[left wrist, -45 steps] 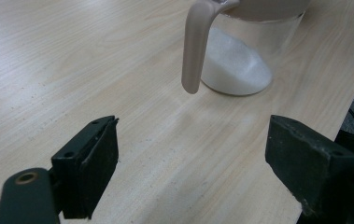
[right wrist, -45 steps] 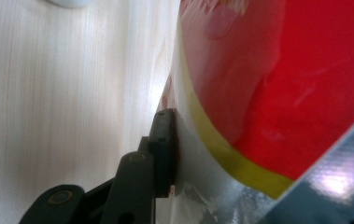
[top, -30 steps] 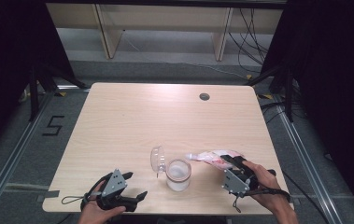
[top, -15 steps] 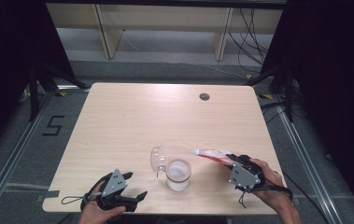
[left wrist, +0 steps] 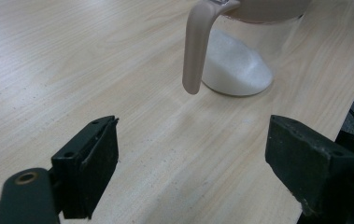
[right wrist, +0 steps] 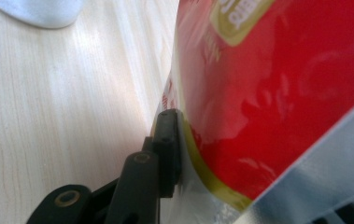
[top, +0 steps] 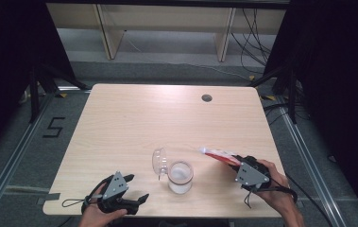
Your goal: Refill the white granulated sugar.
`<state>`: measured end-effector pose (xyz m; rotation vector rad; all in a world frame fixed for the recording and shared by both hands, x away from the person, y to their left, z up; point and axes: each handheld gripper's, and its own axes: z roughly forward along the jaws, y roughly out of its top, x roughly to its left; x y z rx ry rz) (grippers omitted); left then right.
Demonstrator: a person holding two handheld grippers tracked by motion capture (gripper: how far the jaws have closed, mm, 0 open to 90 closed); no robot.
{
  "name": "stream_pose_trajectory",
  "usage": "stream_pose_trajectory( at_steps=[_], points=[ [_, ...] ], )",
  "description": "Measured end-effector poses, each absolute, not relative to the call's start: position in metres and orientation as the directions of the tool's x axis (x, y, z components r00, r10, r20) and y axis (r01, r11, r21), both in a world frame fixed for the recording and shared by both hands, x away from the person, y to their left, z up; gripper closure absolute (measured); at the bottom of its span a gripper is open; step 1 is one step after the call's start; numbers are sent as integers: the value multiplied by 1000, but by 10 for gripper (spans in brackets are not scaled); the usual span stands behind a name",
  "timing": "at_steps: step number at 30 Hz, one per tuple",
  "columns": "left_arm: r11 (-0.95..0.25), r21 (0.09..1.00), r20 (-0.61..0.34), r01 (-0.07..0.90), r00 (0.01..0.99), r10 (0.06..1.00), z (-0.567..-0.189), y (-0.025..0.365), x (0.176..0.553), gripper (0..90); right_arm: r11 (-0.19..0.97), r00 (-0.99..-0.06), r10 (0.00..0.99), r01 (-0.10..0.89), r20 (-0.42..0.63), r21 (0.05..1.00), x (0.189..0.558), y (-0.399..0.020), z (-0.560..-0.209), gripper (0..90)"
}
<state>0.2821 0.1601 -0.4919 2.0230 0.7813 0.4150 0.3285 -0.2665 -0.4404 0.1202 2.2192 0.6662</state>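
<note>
A clear glass jar (top: 180,177) holding white powder stands near the table's front edge, its hinged lid (top: 159,161) swung open to its left. My right gripper (top: 237,164) sits to the jar's right, shut on a red and white plastic packet (top: 217,154) that points toward the jar. In the right gripper view the packet (right wrist: 282,88) is very close and one black pad (right wrist: 169,149) presses on its side. My left gripper (top: 136,188) rests at the front left, open and holding nothing. In the left gripper view the jar (left wrist: 240,65) stands ahead of the wide jaws.
The light wooden table (top: 134,123) has a round cable hole (top: 207,98) at the back right. A beige clasp (left wrist: 197,46) hangs down the jar's side in the left gripper view. Dark floor and metal rails surround the table.
My right gripper has shifted slightly to the right with the packet, and the packet has turned from lying flatter to standing more on edge. The left gripper has not moved.
</note>
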Motion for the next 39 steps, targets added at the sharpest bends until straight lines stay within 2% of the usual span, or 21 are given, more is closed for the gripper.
stream_pose_trajectory(
  at_steps=[1, 11, 14, 27, 28, 30, 39],
  points=[
    [-397, 842, -9, 366, 744, 668, -492, 160, 282, 171, 844, -677, 337, -91, -654, 529, 327, -268, -442, 719],
    [-380, 847, -26, 371, 743, 669, -492, 158, 281, 171, 778, -689, 445, -21, -573, 628, 333, -282, -441, 718],
    [-368, 850, -38, 377, 741, 670, -493, 158, 281, 171, 771, -684, 449, -27, -574, 636, 333, -285, -441, 717],
    [-371, 848, -35, 377, 740, 671, -493, 158, 281, 171, 687, -668, 564, 53, -486, 725, 338, -293, -442, 717],
    [-373, 848, -33, 377, 739, 673, -493, 158, 281, 171, 668, -667, 589, 83, -457, 740, 337, -294, -442, 716],
    [-372, 848, -33, 377, 738, 674, -493, 158, 281, 171, 668, -668, 583, 70, -463, 741, 338, -296, -442, 716],
    [-374, 849, -28, 373, 739, 673, -492, 159, 281, 171, 585, -628, 674, 134, -388, 800, 339, -303, -445, 705]
  ],
)
